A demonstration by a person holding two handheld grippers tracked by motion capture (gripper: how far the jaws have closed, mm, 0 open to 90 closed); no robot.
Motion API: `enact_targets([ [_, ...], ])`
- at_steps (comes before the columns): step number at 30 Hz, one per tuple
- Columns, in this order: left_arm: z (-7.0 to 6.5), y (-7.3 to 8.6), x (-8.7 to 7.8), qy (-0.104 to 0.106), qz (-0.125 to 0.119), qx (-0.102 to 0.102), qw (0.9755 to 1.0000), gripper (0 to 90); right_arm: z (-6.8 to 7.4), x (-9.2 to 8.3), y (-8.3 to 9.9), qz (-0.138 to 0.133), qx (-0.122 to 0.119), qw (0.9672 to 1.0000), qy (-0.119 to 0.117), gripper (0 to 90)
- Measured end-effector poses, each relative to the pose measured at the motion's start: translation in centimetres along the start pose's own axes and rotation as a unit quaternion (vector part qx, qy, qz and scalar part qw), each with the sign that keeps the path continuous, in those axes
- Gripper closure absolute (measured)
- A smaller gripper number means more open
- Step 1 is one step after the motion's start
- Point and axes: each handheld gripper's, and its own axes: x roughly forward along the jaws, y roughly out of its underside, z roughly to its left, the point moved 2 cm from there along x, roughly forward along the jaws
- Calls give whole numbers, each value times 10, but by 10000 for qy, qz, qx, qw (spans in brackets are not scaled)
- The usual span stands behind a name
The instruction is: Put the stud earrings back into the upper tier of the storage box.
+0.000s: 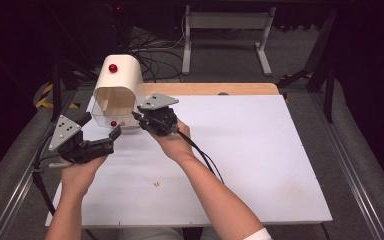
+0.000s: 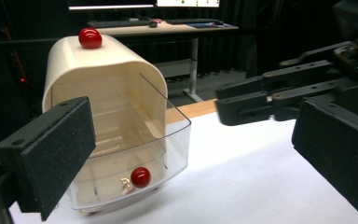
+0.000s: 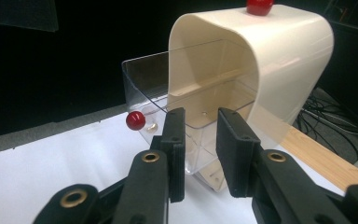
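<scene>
Cream bread box [image 1: 121, 75] with red knob [image 1: 112, 67], clear door [image 2: 168, 149]; white table [image 1: 250, 150]

- One cream bread bin [image 1: 121, 75] with one clear drop-down door [image 2: 168, 140]
- Two red knobs: one on top [image 1: 112, 67], one on the door [image 2: 140, 177]
- Two handheld grippers: left [image 1: 102, 131], right [image 1: 139, 114]
- One white table board [image 1: 260, 160]
- One small crumb-like bit [image 1: 155, 183] on the board

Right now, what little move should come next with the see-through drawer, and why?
Probably ease the right hand-held gripper toward the red knob on the clear drawer. The drawer already sticks out of the cream box, and the nearly closed jaws sit beside its wall with nothing between them.
</scene>
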Motion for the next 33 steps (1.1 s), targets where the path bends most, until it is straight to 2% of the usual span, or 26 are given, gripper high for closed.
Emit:
enact_targets([
  [5, -1, 1, 1, -34, 2, 14, 10000, 2, 2, -15, 2, -41, 6, 10000, -83, 723],
  [14, -1, 1, 1, -23, -12, 14, 10000, 2, 5, -31, 3, -62, -75, 9999, -128, 710],
  [23, -3, 1, 2, 33, -23, 99, 9999, 9, 14, -40, 13, 147, -230, 9993, -237, 681],
  [33, -4, 0, 1, 68, -55, 112, 9999, 11, 20, -45, 26, 373, -287, 9984, -314, 659],
])
